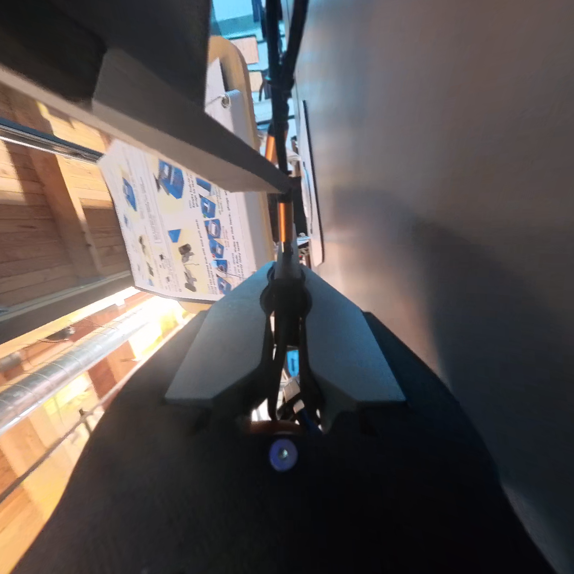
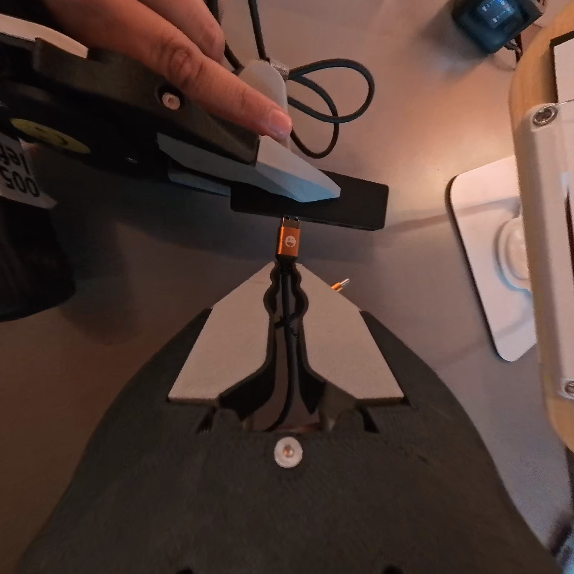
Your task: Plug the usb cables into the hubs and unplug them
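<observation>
- Grey table (image 2: 419, 139): broad matte top carrying everything. A white pad (image 2: 484, 264) lies to the right; a printed sheet (image 1: 174, 223) hangs off an edge in the left wrist view.
- Left gripper (image 2: 329, 194): seen from the right wrist view, it reaches in from the left, a person's hand (image 2: 198, 62) on its body. Its pale fingers are pinched flat on the black hub (image 2: 357, 202), holding it off the table. In its own view the same gripper (image 1: 286, 271) has fingers pressed together on a slim dark edge-on piece, which I judge to be the hub.
- Right gripper (image 2: 287, 267): fingers pressed together on the black cable (image 2: 289, 341), just behind the plug.
- Hub: a slim rigid bar with ports along its near edge. Likely light and smooth-sided, so a flat clamp across its broad faces suits it; it could twist if pushed off-axis.
- Loose dark cable (image 2: 335, 102): loops on the table behind the hub.
- Orange USB plug (image 2: 289, 242): metal tip at the hub's port, part of the shell still showing; I cannot tell if it is going in or out. The plug is stiff but the cord is limp, so a grip nearest the plug gives control.
- Second orange connector (image 2: 340, 284): lies free just right of the fingertips.
</observation>
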The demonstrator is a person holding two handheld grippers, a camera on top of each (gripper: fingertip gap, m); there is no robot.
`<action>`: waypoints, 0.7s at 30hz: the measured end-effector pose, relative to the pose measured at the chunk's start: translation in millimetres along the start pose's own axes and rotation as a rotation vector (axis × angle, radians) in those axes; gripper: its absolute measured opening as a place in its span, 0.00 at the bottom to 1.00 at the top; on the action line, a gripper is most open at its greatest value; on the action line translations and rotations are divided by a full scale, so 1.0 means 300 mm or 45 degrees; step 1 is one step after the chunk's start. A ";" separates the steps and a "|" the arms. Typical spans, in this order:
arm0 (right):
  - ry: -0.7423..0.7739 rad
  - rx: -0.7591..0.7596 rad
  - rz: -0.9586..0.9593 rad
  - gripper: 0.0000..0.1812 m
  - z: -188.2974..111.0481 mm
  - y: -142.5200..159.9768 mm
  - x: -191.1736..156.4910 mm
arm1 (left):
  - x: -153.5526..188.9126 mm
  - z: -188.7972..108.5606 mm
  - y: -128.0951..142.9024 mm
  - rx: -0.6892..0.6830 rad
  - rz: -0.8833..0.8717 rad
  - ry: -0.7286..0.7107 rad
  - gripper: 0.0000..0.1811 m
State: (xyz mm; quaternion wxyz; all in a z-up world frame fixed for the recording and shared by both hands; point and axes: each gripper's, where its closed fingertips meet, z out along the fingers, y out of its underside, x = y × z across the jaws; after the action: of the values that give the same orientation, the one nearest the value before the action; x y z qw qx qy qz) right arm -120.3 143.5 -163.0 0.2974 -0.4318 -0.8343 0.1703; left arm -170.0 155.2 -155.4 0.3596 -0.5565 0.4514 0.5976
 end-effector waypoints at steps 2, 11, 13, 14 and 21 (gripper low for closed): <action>-0.023 0.017 0.025 0.02 0.011 -0.002 -0.002 | 0.008 0.000 0.006 -0.012 -0.030 0.025 0.04; -0.083 0.067 0.117 0.02 0.049 -0.015 -0.003 | 0.040 0.001 0.037 -0.060 -0.117 0.127 0.03; -0.091 0.072 0.128 0.02 0.051 -0.019 -0.004 | 0.041 0.000 0.040 -0.061 -0.118 0.130 0.04; -0.089 0.072 0.125 0.02 0.052 -0.021 -0.005 | 0.041 0.000 0.042 -0.061 -0.119 0.130 0.03; -0.082 0.095 0.134 0.02 0.056 -0.037 -0.002 | 0.043 -0.001 0.037 -0.051 -0.132 0.139 0.04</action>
State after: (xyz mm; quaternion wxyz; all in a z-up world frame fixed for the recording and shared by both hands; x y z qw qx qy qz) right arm -137.7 136.3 -170.1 0.2768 -0.4580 -0.8127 0.2304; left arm -181.8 150.3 -166.7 0.3538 -0.6181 0.4287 0.5559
